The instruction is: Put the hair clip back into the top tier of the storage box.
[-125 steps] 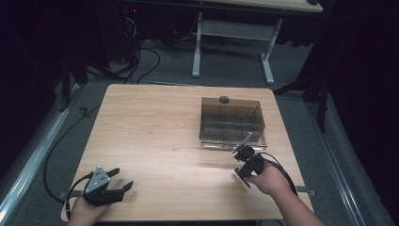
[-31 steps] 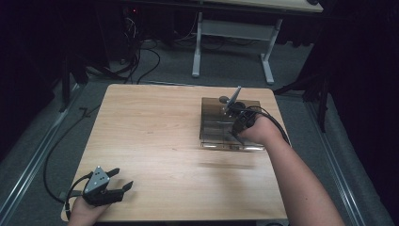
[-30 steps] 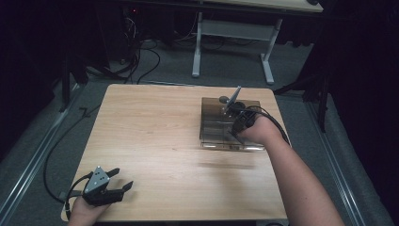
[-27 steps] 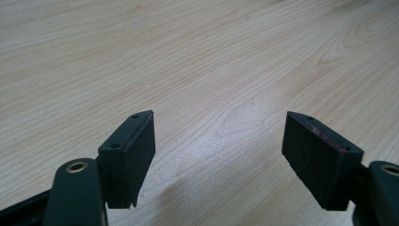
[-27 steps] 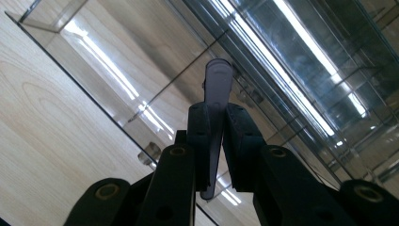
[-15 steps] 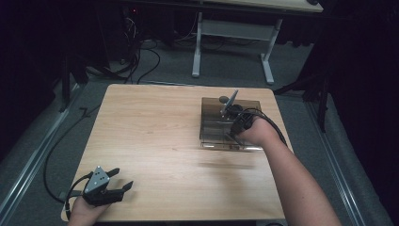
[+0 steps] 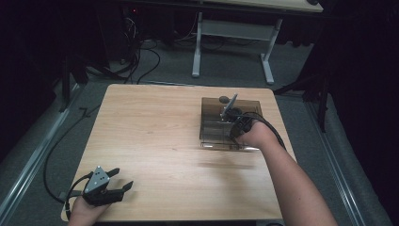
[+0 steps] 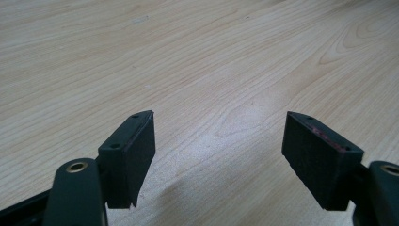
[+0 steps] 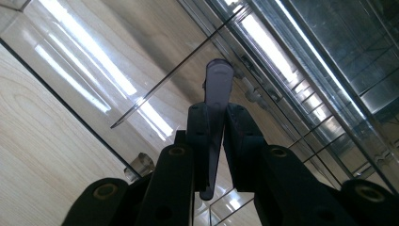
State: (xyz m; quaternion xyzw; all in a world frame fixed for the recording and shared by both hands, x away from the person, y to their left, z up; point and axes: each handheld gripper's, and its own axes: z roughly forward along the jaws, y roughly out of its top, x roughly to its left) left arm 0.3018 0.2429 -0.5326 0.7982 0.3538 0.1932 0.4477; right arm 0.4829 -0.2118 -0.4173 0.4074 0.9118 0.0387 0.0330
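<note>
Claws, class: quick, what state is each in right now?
Left claw: open, empty, over the table.
Right claw: shut on a thin purplish strip above the clear box.

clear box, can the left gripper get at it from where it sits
Probably not without a long move: the left gripper rests with its jaws open at the table's near left corner, while the clear box sits far right, where the right gripper already works.

Two black jaws of the left tool (image 8: 219,157) rise from the bottom edge, standing wide apart with nothing between them, just above a pale wooden surface (image 8: 197,61) with wavy grain.
</note>
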